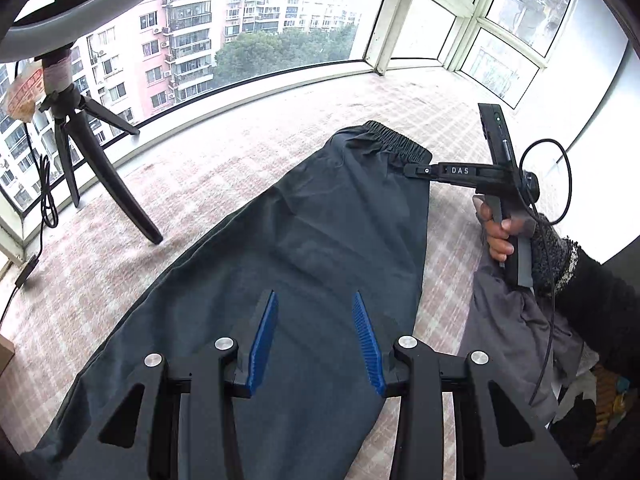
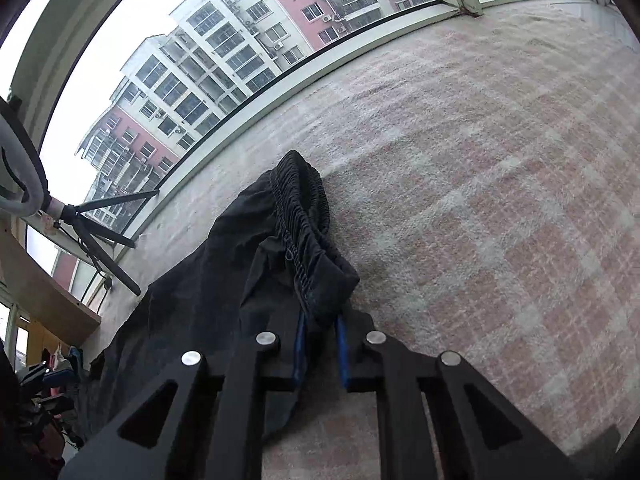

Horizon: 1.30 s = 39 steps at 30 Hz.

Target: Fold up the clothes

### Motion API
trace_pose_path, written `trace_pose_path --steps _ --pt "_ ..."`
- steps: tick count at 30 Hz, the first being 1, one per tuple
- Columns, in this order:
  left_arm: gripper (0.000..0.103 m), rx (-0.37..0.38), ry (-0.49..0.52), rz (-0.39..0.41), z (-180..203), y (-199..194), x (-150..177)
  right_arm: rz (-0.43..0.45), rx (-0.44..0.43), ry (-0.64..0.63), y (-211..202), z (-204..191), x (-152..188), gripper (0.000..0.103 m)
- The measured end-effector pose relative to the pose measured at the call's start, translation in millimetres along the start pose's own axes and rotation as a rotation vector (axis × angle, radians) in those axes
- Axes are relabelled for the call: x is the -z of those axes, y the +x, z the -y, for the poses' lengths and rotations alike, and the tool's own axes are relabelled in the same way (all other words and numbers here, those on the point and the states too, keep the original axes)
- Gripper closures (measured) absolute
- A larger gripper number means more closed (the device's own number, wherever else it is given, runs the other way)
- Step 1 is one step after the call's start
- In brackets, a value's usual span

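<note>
Dark trousers lie flat across the checked blanket, waistband at the far end. Right gripper jaws clamped on the waistband corner, probably to lift it over; left gripper hovers, jaws apart, empty.

We see matt dark cloth trousers on a rough woven checked cover; the gripper pads look ribbed blue plastic.
</note>
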<state>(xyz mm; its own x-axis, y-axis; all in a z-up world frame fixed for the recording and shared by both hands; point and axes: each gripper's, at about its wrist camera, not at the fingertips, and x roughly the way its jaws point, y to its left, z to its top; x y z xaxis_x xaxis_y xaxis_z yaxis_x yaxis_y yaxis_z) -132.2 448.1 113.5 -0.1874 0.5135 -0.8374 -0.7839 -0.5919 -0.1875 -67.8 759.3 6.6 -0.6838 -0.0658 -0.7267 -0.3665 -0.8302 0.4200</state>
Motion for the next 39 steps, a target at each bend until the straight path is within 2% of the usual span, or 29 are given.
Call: trace_pose_path --steps 3,6,7,8,11,14,15,19,21,22,23,26,28,30,31,35,39 --pt "0.065 -0.027 0.037 0.0 10.2 17.8 -19.0 0.094 0.056 -0.161 -13.5 -24.3 6.9 0.095" --pt "0.065 -0.018 0.05 -0.01 14.3 25.5 -17.8 0.166 0.127 -0.338 -25.8 -45.7 16.0 0.096" --pt "0.065 -0.018 0.048 -0.017 13.0 25.9 -13.9 0.177 0.146 -0.393 -28.3 -52.3 18.9 0.096" --pt "0.065 -0.021 0.042 -0.025 9.8 24.8 -8.7 0.15 0.146 -0.414 -25.1 -55.7 20.3 0.096" --pt "0.065 -0.034 0.019 -0.05 -2.3 20.5 8.2 0.06 0.136 -0.35 -14.3 -46.6 19.2 0.092" --pt "0.065 -0.066 -0.016 -0.067 -19.2 9.6 27.4 0.011 0.118 -0.173 -15.6 -18.7 14.9 0.063" --pt "0.065 -0.073 -0.032 -0.066 -24.6 4.0 32.8 0.008 0.085 -0.093 -18.9 -5.4 13.4 0.063" --pt "0.065 -0.082 -0.079 -0.053 -42.0 -14.4 44.5 0.024 -0.088 0.194 -32.2 43.8 13.7 0.063" --pt "0.065 -0.093 -0.065 -0.051 -43.1 -10.5 35.4 0.007 -0.102 0.237 -28.7 53.4 11.3 0.064" --pt "0.065 -0.1 -0.055 -0.049 -42.9 -7.5 29.1 0.015 -0.105 0.245 -28.1 54.0 10.1 0.067" --pt "0.065 -0.107 -0.045 -0.047 -42.6 -4.5 22.9 0.022 -0.109 0.253 -27.4 54.6 8.8 0.081" --pt "0.065 -0.122 -0.003 -0.031 -33.8 7.2 0.0 0.059 -0.15 0.234 -30.4 47.0 1.6 0.094" --pt "0.065 -0.115 0.025 -0.022 -26.3 15.1 -13.2 0.089 -0.242 0.185 -39.8 30.6 -9.8 0.094" --pt "0.065 -0.116 0.065 -0.024 -17.9 24.6 -20.2 0.089 -0.324 0.199 -42.1 24.7 -20.7 0.094" --pt "0.065 -0.117 0.085 -0.025 -13.7 29.4 -23.8 0.071 -0.326 0.223 -36.8 27.9 -24.8 0.094" --pt "0.064 -0.126 0.123 -0.055 -8.0 47.8 -23.4 -0.052 -0.219 0.286 -5.1 50.7 -18.6 0.094" --pt "0.064 -0.109 0.096 -0.076 -11.4 51.3 -10.5 -0.084 -0.173 0.279 -6.5 56.0 -6.7 0.092"
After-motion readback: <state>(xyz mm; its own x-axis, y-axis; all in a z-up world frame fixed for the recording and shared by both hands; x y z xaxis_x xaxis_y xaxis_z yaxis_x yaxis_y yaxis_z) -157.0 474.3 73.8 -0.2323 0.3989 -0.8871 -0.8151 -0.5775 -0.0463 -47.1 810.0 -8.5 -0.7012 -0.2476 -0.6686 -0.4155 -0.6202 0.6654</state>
